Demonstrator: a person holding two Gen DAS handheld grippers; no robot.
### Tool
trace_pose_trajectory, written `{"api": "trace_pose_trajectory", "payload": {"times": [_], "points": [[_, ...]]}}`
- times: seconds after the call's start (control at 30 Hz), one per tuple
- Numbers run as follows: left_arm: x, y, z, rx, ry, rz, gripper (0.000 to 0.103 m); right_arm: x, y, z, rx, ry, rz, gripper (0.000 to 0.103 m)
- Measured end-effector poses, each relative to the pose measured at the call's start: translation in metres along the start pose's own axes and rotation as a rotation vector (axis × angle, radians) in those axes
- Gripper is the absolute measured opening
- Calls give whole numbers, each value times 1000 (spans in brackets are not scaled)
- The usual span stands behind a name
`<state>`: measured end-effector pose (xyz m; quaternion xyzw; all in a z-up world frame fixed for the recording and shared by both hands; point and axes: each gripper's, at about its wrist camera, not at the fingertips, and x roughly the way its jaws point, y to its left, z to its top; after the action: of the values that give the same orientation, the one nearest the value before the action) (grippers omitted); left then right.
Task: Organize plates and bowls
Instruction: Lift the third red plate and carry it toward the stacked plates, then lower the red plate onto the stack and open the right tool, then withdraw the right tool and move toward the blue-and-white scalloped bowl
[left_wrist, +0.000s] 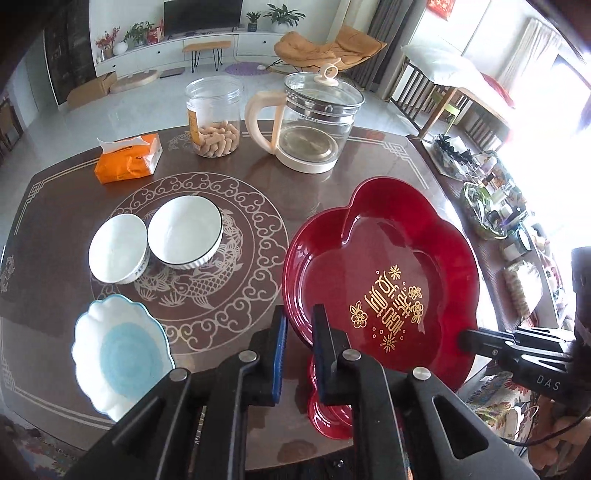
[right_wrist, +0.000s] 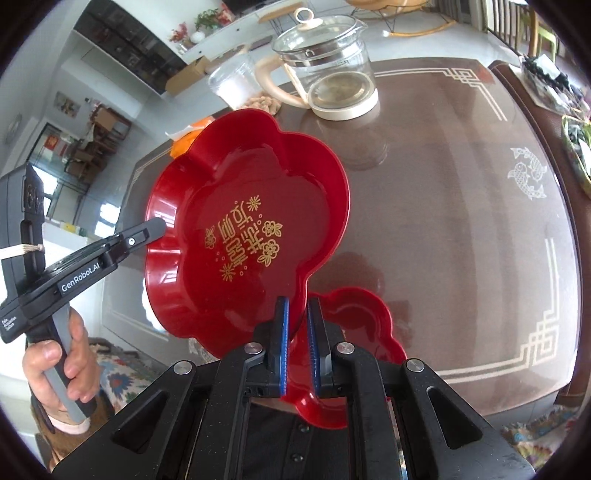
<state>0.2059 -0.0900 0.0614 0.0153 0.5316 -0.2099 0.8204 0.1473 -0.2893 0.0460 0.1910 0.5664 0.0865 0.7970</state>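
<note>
A living room lies behind a brown patterned table (left_wrist: 258, 177). On its left stand a blue dish (left_wrist: 122, 354) and two white bowls (left_wrist: 155, 240), touching, likely waiting to be stacked. Further right, a large red tray (left_wrist: 380, 280) hangs tilted above the table, carried by opposite edges: the left gripper (left_wrist: 300, 325) pinches its near-left rim, and the right gripper (right_wrist: 298, 325) is clamped on the other edge, which steadies so wide a piece. Below lies a smaller red tray (right_wrist: 354, 332), probably its nesting mate.
</note>
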Motion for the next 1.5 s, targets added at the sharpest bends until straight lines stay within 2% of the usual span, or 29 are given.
{"api": "trace_pose_trajectory", "payload": {"times": [0.23, 0.5, 0.67, 0.87, 1.07, 1.1, 1.13, 1.17, 1.23, 1.3, 1.33, 1.37, 1.4, 1.5], "points": [[20, -23, -73, 3, 18, -33, 16, 1, -27, -32, 12, 12, -66, 12], [77, -16, -130, -83, 138, -95, 18, 42, -56, -59, 29, 86, -138, 12], [88, -16, -141, -92, 161, -110, 20, 64, -68, -64, 44, 118, -151, 12], [86, -26, -143, -32, 153, -62, 22, 71, -75, -61, 49, 123, -154, 12], [86, -35, -146, 21, 168, -13, 32, 73, -72, -57, 30, 124, -186, 12], [84, -37, -147, 31, 167, -4, 35, 74, -71, -56, 26, 121, -191, 12], [81, -38, -147, 42, 162, 7, 42, 74, -71, -55, 22, 117, -199, 13], [76, -40, -148, 52, 150, 20, 47, 75, -71, -54, 19, 113, -205, 15], [63, -41, -149, 69, 109, 37, 67, 74, -71, -51, 21, 99, -210, 20], [48, -38, -152, 77, 48, 54, 76, 71, -72, -49, 17, 76, -208, 32], [40, -34, -154, 72, 15, 64, 79, 67, -70, -48, 11, 55, -212, 42], [33, -28, -156, 60, -17, 67, 80, 62, -68, -50, 1, 28, -221, 48], [28, -22, -159, 44, -47, 59, 81, 55, -65, -52, -11, -9, -236, 50], [20, -1, -174, -18, -131, 19, 81, 33, -54, -70, -38, -154, -279, 63]]}}
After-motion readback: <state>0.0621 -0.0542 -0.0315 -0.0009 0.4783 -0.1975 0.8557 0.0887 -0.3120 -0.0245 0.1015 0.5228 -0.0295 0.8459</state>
